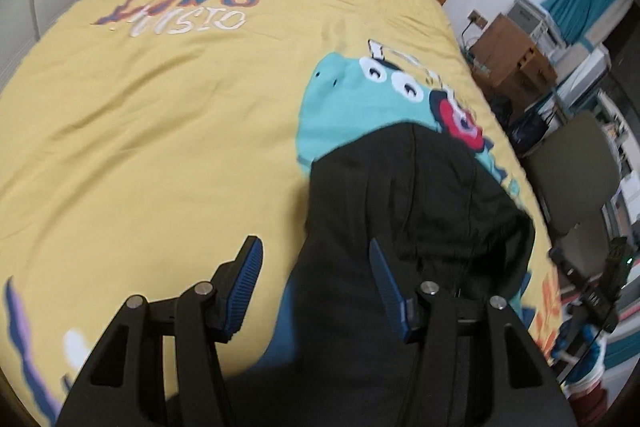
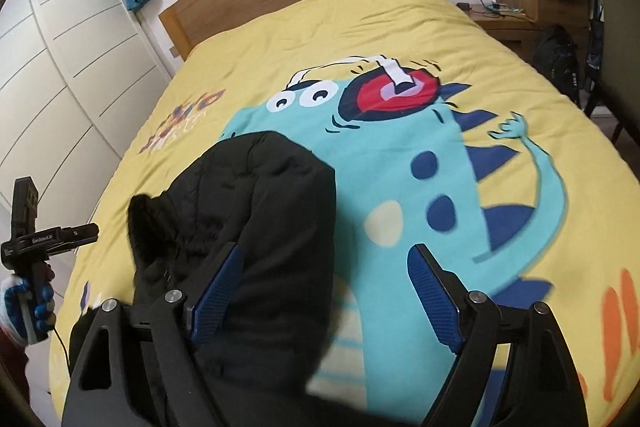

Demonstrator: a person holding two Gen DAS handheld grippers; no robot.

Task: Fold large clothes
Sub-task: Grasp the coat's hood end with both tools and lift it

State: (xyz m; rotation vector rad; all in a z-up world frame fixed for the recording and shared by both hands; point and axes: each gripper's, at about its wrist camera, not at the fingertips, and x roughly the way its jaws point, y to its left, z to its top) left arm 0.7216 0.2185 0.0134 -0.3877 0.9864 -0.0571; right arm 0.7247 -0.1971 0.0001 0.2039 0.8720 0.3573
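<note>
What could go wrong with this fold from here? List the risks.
1. Both the left gripper and the right gripper stand open, gripping nothing, so the black jacket may puff back open.
2. Its fur-trimmed hood sticks out unfolded and could snag a finger.
3. The soft yellow duvet may get pinched together with the jacket.

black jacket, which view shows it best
The right wrist view: the black jacket lies nearly whole on the yellow bedspread, hood and puffy body visible. The left wrist view shows the same jacket darker, cut by the frame's bottom.
</note>
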